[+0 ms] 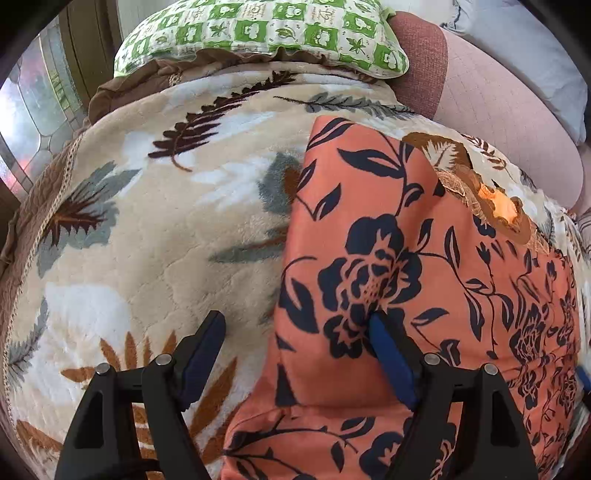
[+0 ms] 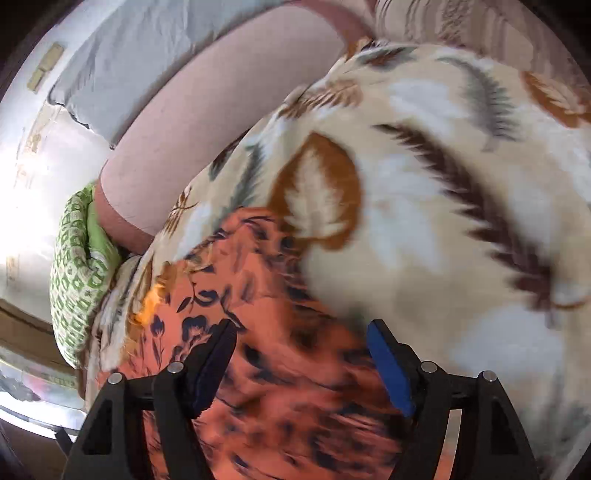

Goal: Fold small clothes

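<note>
An orange garment [image 1: 406, 229] printed with dark navy flowers lies on a cream fleece blanket [image 1: 147, 236] patterned with brown, grey and white leaves, filling the lower right of the left wrist view. The left gripper [image 1: 297, 326] has its fingers spread wide: the left finger [image 1: 205, 350] sits over bare blanket at the lower centre, while the blue-padded right finger [image 1: 391, 360] rests against the garment just below a large navy bloom. A raised fold of the cloth stands between the two fingers. A lace-edged patch in brown and bright orange [image 1: 495, 206] shows at the garment's upper right edge. A green-and-white checked pillow [image 1: 266, 33] lies along the top of the frame, with a pink cushion [image 1: 509, 122] to the upper right.

In the right wrist view, blurred by motion, the right gripper [image 2: 301, 332] also has its fingers spread, straddling the garment [image 2: 288, 369] at the bottom centre, nothing clamped between them. The blanket [image 2: 443, 221] fills the right of the frame; the pillow [image 2: 77, 280] sits at the left edge, beside the pink cushion [image 2: 207, 125].
</note>
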### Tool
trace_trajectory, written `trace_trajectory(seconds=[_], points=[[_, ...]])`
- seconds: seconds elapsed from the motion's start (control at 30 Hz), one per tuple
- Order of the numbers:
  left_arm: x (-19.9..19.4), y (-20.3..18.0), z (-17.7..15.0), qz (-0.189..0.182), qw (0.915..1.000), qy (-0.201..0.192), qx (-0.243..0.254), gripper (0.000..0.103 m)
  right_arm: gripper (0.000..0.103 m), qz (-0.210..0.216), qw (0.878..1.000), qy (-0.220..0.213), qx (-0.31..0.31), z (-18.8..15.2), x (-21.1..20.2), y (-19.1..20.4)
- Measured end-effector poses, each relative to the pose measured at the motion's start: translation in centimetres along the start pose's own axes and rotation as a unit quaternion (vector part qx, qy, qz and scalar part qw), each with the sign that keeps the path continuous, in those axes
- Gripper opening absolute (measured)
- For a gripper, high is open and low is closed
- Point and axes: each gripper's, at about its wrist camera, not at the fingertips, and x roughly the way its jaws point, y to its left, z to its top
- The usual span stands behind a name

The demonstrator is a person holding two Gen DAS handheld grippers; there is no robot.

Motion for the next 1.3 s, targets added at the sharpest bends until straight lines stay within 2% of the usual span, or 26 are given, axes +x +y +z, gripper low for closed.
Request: trace_trajectory(seconds=[0.07,0.2,0.27,0.33,0.37,0.43,0.47,0.57,0.63,0.67,0.77,0.9,1.03,1.1,1.2,1.3], points=[[-0.7,0.3,-0.2,0.009,1.0,-0.001,-0.001,0.08,0.076,0.015,1.0,0.009,0.015,-0.1,-0.1,-1.0],[-1.4,0.4,0.1,0.028,0.9995,-0.016,0.004,0.078,0.076,0.037,0.998,-0.02,-0.045,0.9,-0.1,1.4],[-1.0,0.4,0.1,0.036,0.9992,-0.011,0.01,0.078,0.065,0.04,0.996,-0.016,-0.081,1.4,1.3,2.8],[0.2,0.4,0.2,0.033,0.9994,0.001,0.004,0.079,0.046,-0.009,0.994,0.03,-0.107,1.7,5.0,3.2],[0.1,0.8,0.3,0.024,0.9996,0.005,-0.013,0.079,0.041,-0.021,0.993,0.042,-0.107,1.6,6.1,2.8],[-0.7,1.3,0.5,0.015,0.9994,0.014,-0.026,0.078,0.04,-0.028,0.991,0.038,-0.123,1.8,4.5,3.4],[-1.6,1.7,0.3,0.015,0.9996,0.009,-0.023,0.078,0.04,-0.03,0.99,0.04,-0.132,1.7,3.2,3.6],[-5.5,3.2,-1.0,0.001,0.9998,-0.018,-0.001,0.078,0.044,0.041,0.986,0.046,-0.157,1.1,-1.7,3.4],[-8.6,4.8,-2.8,-0.017,0.9994,-0.029,0.008,0.078,0.061,0.056,0.981,0.054,-0.176,0.1,-5.5,1.9],[-9.7,5.6,-3.6,-0.022,0.9992,-0.033,0.009,0.078,0.064,0.065,0.98,0.054,-0.179,-0.5,-7.4,0.8],[-13.3,8.4,-7.2,-0.037,0.9985,-0.037,0.012,0.079,0.066,0.073,0.978,0.069,-0.184,-2.7,-11.2,-2.2],[-16.1,10.8,-11.8,-0.03,0.9991,-0.028,0.012,0.08,0.068,0.059,0.977,0.087,-0.184,-5.9,-15.0,-6.6],[-17.6,11.0,-15.7,-0.023,0.9991,-0.025,0.027,0.08,0.068,0.066,0.979,0.127,-0.148,-8.1,-15.9,-10.8],[-17.8,10.9,-17.1,-0.036,0.999,-0.008,0.027,0.08,0.068,0.062,0.978,0.147,-0.138,-9.3,-15.9,-12.3],[-17.7,10.9,-19.0,-0.059,0.998,0.016,0.014,0.08,0.068,0.079,0.972,0.177,-0.13,-10.9,-15.8,-13.7],[-17.6,10.6,-20.7,-0.071,0.9969,0.025,0.023,0.08,0.068,0.078,0.969,0.189,-0.136,-12.3,-15.3,-14.6]])
